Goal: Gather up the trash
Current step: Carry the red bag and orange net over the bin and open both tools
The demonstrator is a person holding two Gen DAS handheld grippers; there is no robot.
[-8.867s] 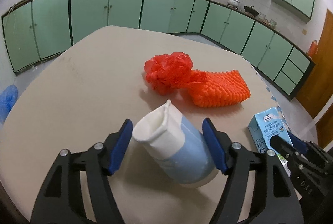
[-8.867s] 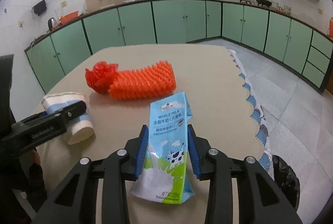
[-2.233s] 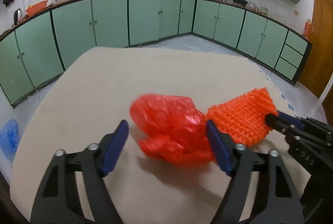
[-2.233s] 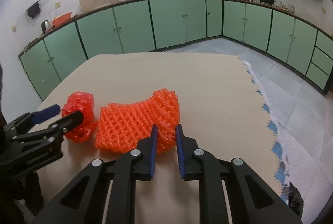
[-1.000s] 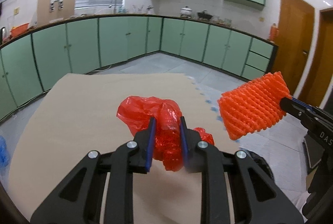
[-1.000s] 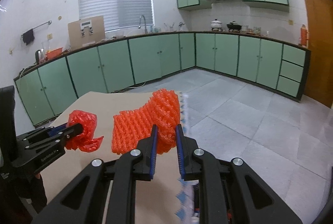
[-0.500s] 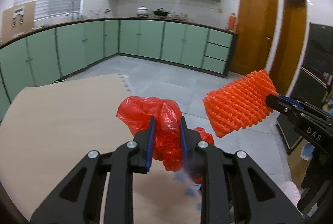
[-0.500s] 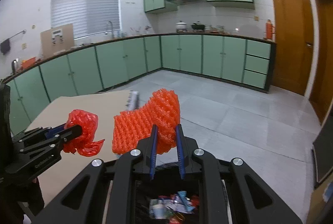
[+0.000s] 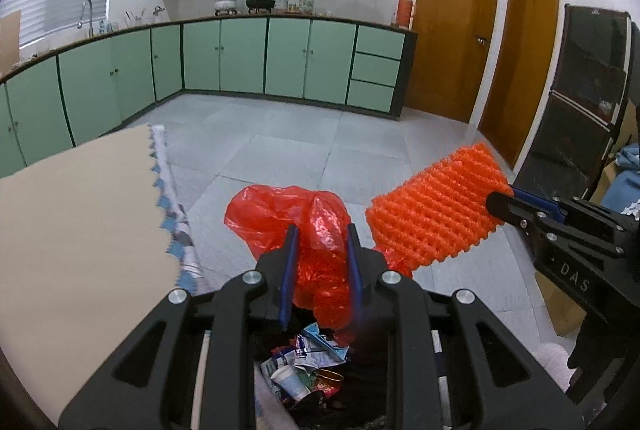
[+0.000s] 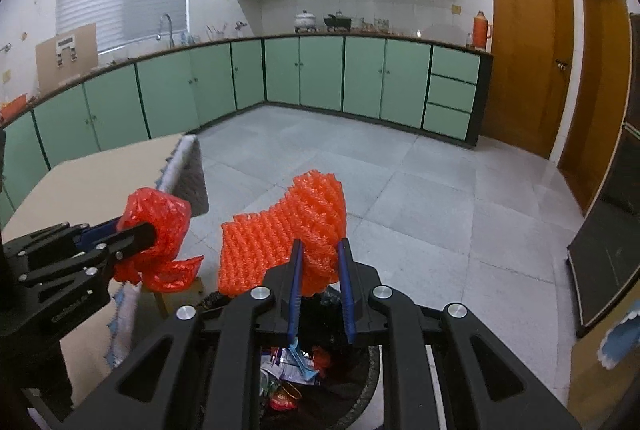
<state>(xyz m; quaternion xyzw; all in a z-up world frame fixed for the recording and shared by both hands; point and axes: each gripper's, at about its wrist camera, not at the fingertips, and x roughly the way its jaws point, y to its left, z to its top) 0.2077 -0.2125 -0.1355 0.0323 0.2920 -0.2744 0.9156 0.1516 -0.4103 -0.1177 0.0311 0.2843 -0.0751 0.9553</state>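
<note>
My left gripper (image 9: 320, 242) is shut on a crumpled red plastic bag (image 9: 296, 214) and holds it in the air above an open black trash bin (image 9: 316, 370). My right gripper (image 10: 319, 250) is shut on an orange foam net sleeve (image 10: 280, 238), also held above the bin (image 10: 316, 366). The bin holds a paper cup, a milk carton and wrappers. The sleeve shows at the right of the left wrist view (image 9: 436, 206), the bag at the left of the right wrist view (image 10: 160, 230).
The beige table (image 9: 72, 210) with its fringed cloth edge lies to the left of the bin. Grey tiled floor (image 10: 420, 190) stretches ahead to green cabinets (image 10: 320, 78) and wooden doors (image 10: 528, 62). A dark cabinet (image 9: 580, 102) stands at the right.
Both grippers have swung further right, away from the table, and tilted down. The trash bin now sits directly under both held items.
</note>
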